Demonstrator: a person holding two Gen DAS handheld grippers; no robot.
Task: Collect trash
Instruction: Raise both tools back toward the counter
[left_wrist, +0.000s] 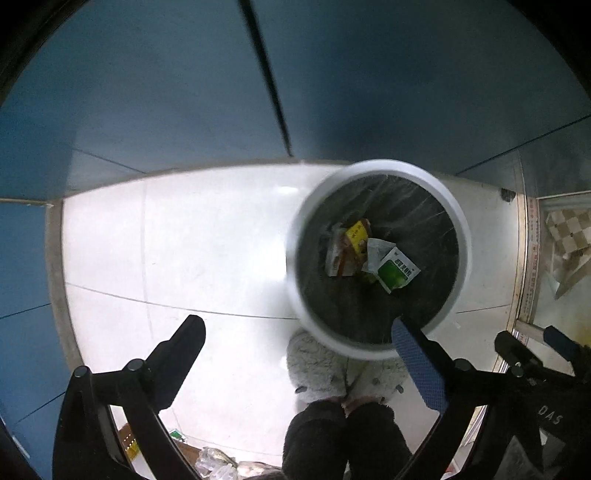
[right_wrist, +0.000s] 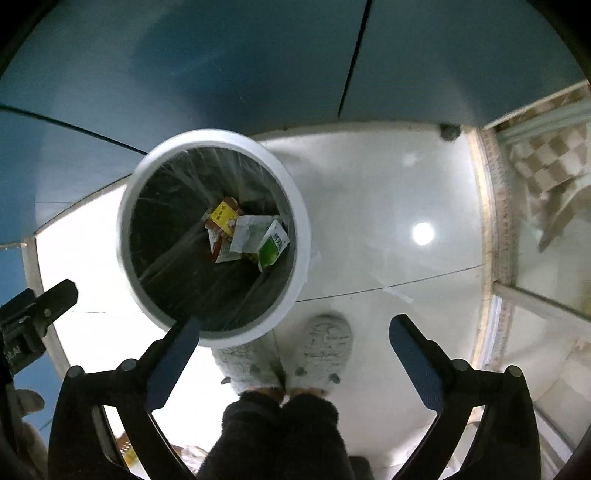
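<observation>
A white round trash bin (left_wrist: 463, 236) with a dark plastic liner stands on the pale floor; it also shows in the right wrist view (right_wrist: 301, 221). Inside lie a green-and-white packet (left_wrist: 397, 273), a yellow packet (left_wrist: 356, 234) and crumpled paper (right_wrist: 247, 230). My left gripper (left_wrist: 301, 350) is open and empty, high above the bin's near rim. My right gripper (right_wrist: 295, 350) is open and empty, above the floor just right of the bin. Each gripper shows at the edge of the other's view.
The person's grey slippers (right_wrist: 327, 350) and dark trousers stand right below the bin. Blue wall panels (left_wrist: 166, 92) rise behind. A glass door with a metal threshold (right_wrist: 496, 236) is on the right. More scraps (left_wrist: 216, 461) lie at the bottom edge.
</observation>
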